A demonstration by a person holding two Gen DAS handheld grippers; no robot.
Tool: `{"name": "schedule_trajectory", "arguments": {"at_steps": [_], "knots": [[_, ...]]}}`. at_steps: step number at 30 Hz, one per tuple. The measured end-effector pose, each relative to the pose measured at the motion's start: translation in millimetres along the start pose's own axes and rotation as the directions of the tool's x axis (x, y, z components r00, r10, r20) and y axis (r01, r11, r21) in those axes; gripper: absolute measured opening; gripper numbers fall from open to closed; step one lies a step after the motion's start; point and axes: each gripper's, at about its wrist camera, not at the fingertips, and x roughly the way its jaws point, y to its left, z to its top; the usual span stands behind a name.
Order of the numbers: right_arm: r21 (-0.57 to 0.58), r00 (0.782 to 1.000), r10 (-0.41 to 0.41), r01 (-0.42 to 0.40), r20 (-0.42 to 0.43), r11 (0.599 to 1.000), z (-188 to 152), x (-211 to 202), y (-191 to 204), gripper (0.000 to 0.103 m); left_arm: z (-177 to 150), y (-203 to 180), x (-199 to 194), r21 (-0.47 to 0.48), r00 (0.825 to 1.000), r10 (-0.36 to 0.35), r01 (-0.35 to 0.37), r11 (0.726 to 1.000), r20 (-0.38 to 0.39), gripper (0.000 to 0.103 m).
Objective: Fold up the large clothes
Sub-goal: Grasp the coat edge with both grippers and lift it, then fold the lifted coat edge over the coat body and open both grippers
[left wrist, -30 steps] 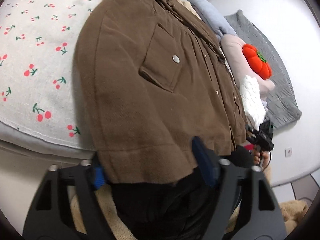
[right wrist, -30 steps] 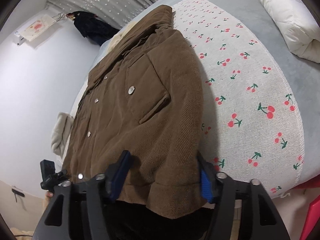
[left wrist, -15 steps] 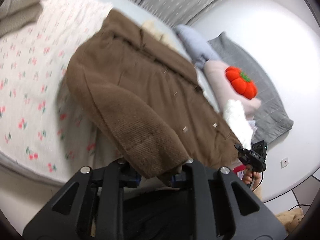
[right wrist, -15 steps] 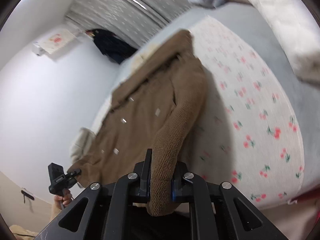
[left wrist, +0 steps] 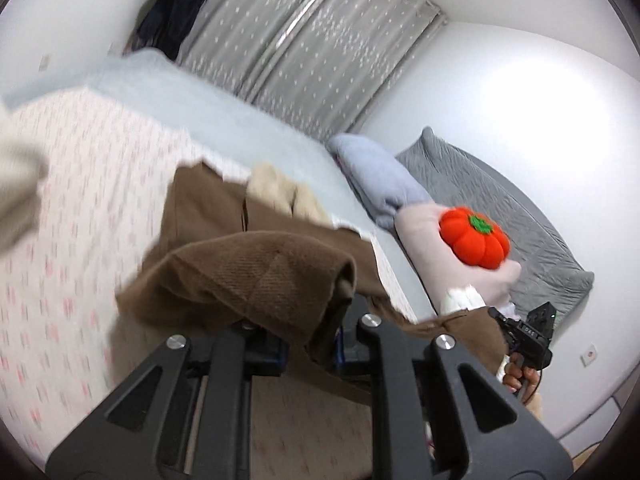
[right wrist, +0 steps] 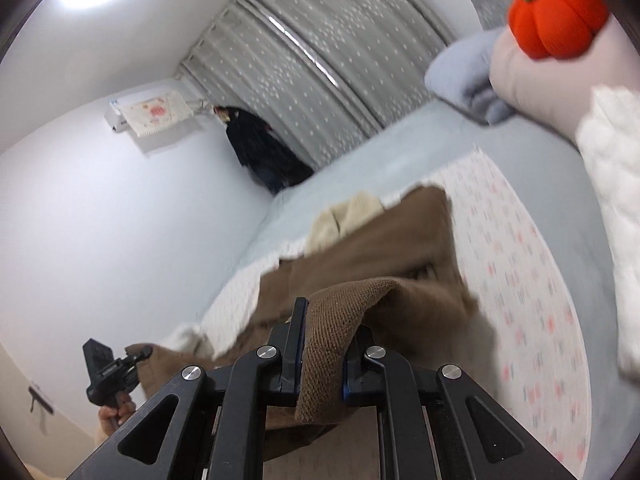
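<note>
A brown corduroy jacket [left wrist: 256, 268] lies on a cherry-print sheet [left wrist: 80, 248] on the bed. My left gripper [left wrist: 310, 354] is shut on its hem at one bottom corner and holds it lifted over the jacket body. My right gripper [right wrist: 322, 368] is shut on the hem at the other corner of the jacket [right wrist: 376, 256], also lifted. The lower half of the jacket hangs folded between both grippers. Its cream lining [left wrist: 276, 192] shows at the collar end.
Pillows and an orange pumpkin cushion [left wrist: 474, 238] lie at the head of the bed, with a white quilt [right wrist: 612, 184] beside them. Grey curtains [left wrist: 304, 48] and a dark hanging garment [right wrist: 260, 148] are behind. The cherry sheet [right wrist: 520, 264] spreads beside the jacket.
Both grippers closed on the jacket's bottom hem, then lifted it up and forward toward the collar. The views tilted upward and the hem now hangs over the jacket body.
</note>
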Motion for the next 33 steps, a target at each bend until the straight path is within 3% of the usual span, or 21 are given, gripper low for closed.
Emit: {"name": "schedule_trajectory", "arguments": {"at_steps": [5,13,18,23,25,27,31,32,33], "knots": [[0.029,0.998,-0.026,0.024,0.063,0.999,62.5,51.6,-7.6,0.012,60.8,6.7,46.7,0.037,0.998,0.034,-0.036,0.999,0.052,0.018],[0.114,0.992,-0.099,0.09,0.075,0.989,144.5,171.3,-62.0,0.013,137.4,47.8,178.9,0.044,0.981,0.16,-0.165,0.985,0.109,0.019],[0.122,0.985,-0.169,0.162,0.046,0.979,177.0,269.9,-105.1,0.013,145.0,83.7,288.2,0.051,0.96,0.266,-0.272,0.961,0.091,0.02],[0.132,0.958,-0.283,0.285,-0.04,0.949,168.4,371.7,-158.9,0.016,110.9,161.1,383.8,-0.059,0.939,0.341,-0.343,0.938,-0.032,0.024],[0.154,0.953,-0.297,0.303,-0.064,0.94,153.1,398.9,-182.2,0.017,105.6,178.0,391.4,-0.138,0.955,0.288,-0.296,0.945,-0.072,0.026],[0.177,0.96,-0.274,0.281,-0.06,0.943,141.8,407.1,-195.1,0.017,109.0,176.1,382.3,-0.158,0.969,0.243,-0.247,0.956,-0.043,0.029],[0.143,0.964,-0.257,0.264,-0.071,0.954,151.3,394.9,-185.1,0.025,113.1,156.5,363.2,-0.135,0.973,0.223,-0.229,0.964,-0.058,0.039],[0.137,0.965,-0.254,0.262,-0.071,0.955,153.7,391.2,-183.1,0.034,114.7,148.8,354.3,-0.125,0.977,0.212,-0.215,0.969,-0.04,0.042],[0.127,0.965,-0.259,0.262,-0.046,0.957,157.3,380.6,-177.7,0.054,116.5,147.0,351.7,-0.12,0.978,0.207,-0.209,0.971,-0.025,0.047]]}}
